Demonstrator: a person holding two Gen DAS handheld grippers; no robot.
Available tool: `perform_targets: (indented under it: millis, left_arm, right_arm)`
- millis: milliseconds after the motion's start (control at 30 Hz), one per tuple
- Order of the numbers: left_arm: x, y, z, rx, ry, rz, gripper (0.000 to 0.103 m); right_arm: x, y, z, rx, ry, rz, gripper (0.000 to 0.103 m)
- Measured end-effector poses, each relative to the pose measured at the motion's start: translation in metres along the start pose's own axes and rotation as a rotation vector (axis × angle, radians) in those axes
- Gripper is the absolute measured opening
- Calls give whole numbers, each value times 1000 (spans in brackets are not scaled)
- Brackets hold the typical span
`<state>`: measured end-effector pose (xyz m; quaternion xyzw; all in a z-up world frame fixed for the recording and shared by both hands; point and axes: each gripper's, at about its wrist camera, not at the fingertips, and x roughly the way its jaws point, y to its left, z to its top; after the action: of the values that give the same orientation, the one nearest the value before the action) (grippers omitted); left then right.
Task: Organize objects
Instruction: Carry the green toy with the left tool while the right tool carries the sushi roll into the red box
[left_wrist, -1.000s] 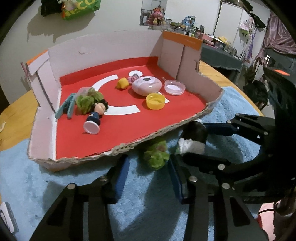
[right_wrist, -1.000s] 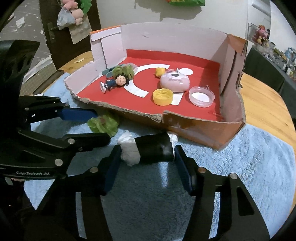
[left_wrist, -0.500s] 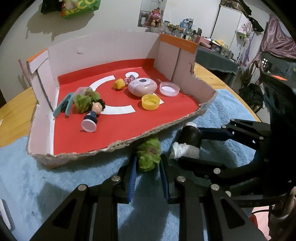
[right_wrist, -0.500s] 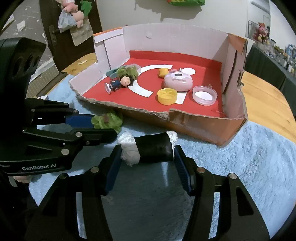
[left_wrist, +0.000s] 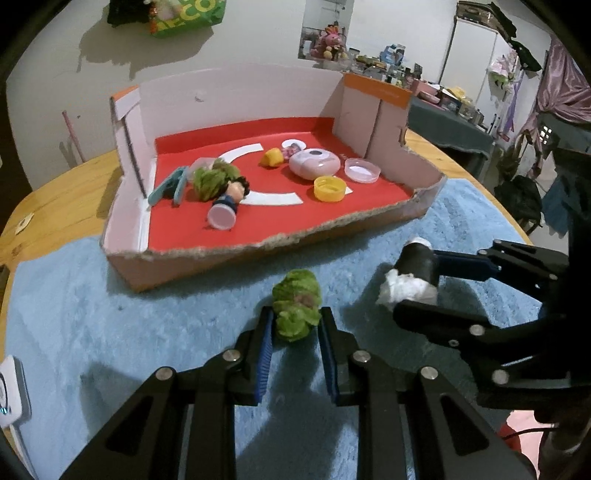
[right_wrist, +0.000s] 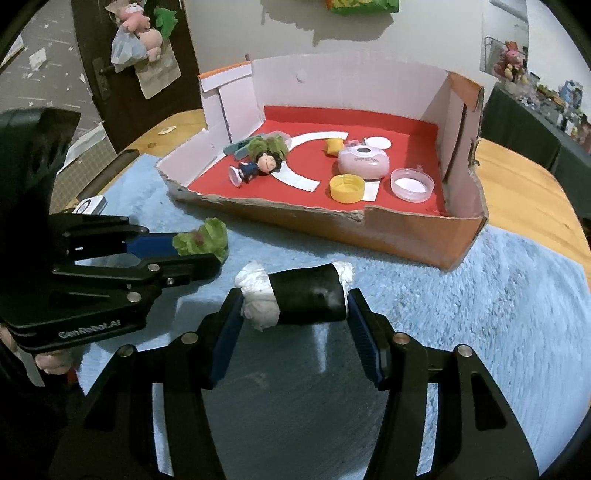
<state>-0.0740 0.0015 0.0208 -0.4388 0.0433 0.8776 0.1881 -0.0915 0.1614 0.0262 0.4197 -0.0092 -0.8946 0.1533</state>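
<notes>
You've got both pieces in hand: left gripper fingers clamp the lettuce, right gripper grips the roll. Both above the mat, near the box's front edge; drop-in left.

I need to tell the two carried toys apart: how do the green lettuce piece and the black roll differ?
The lettuce piece is green, crinkled and small; the black roll is smooth, longer, with white ends. The left gripper pinches the lettuce narrowly; the right gripper spans the roll end to end. Both are gripped, outside the box.
</notes>
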Motion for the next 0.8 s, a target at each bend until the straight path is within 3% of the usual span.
perform_targets:
  millis: [267, 800]
  left_arm:
    - [-10, 0, -10, -6, -36, 54, 21]
    - [-28, 2, -6, -24, -66, -16, 21]
  right_arm:
    - [-14, 3, -8, 56, -38, 23, 54]
    - [-22, 5, -1, 60, -64, 53, 54]
